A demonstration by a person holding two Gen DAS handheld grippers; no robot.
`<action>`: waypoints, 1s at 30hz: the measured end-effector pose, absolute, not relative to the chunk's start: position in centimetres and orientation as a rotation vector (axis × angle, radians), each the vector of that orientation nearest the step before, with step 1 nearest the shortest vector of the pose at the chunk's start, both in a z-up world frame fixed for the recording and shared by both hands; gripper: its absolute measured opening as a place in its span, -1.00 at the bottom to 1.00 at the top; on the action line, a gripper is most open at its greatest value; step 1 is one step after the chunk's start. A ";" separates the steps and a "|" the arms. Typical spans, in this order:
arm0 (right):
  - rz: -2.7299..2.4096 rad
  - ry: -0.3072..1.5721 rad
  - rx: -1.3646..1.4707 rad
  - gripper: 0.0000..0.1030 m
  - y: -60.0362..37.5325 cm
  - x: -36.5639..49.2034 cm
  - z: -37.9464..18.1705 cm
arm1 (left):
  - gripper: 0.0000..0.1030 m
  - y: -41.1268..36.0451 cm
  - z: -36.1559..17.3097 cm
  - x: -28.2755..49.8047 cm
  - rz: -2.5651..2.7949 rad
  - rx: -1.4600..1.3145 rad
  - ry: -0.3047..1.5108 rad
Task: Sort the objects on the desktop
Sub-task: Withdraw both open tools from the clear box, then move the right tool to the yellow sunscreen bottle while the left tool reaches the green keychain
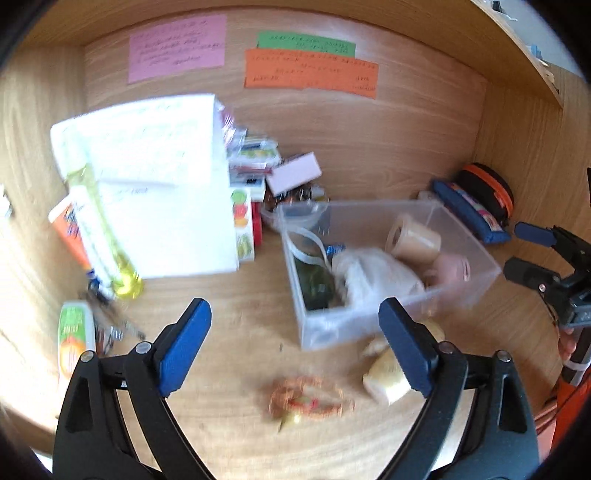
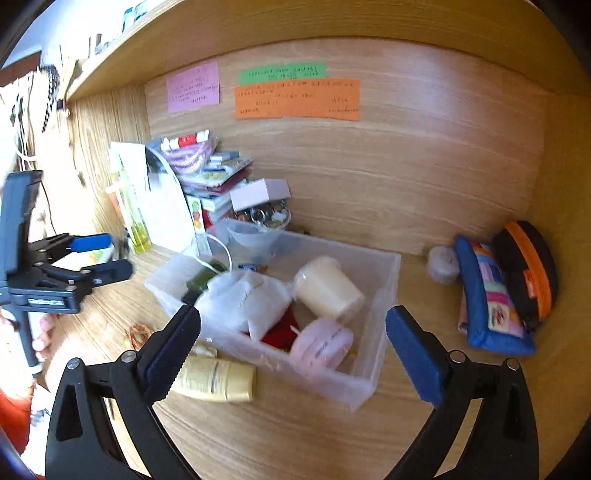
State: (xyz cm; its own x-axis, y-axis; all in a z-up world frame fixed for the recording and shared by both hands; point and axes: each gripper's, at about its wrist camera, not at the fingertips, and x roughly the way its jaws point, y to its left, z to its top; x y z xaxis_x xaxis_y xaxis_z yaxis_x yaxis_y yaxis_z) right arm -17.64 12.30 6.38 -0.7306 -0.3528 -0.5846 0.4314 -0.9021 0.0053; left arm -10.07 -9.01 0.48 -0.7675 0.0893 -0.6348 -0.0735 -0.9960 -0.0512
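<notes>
Both tools are wide open and hold nothing. The right tool [image 2: 291, 347] points at the clear box [image 2: 384, 280] on the desk [image 2: 295, 435]. A yellow bottle [image 2: 218, 380] lies on its side just outside the box's near wall, close to this tool's left finger. Its long side runs along that wall. The left tool [image 1: 295, 343] is also near the bottle, so either one could take it.

I am working in a light wood desk [image 2: 295, 435] alcove, its grain running across the back panel [image 2: 406, 155] and side walls. A pink note [image 2: 192, 86], a green note [image 2: 282, 73] and an orange note [image 2: 297, 99] are stuck on that back panel, under a wooden shelf [image 2: 258, 26]. Bright light washes in from the left side.
</notes>
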 end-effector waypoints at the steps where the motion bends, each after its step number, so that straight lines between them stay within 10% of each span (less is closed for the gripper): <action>1: -2.590 0.198 0.841 0.95 12.1 -17.2 6.1 | 0.81 -9.1 0.1 -9.3 2.871 -1.048 -0.035; 30: -2.424 0.160 1.142 0.95 6.2 -15.3 -3.2 | 0.81 -7.3 -7.8 2.6 2.760 -1.208 0.003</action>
State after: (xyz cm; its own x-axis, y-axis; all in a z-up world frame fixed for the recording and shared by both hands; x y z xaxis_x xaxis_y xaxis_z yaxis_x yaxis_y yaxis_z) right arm -15.31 6.18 -3.20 -0.5539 -0.3506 -0.7552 0.4471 -0.8904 0.0855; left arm 2.64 -7.25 -7.80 -0.6715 0.1167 -0.7317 -0.1182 -0.9917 -0.0496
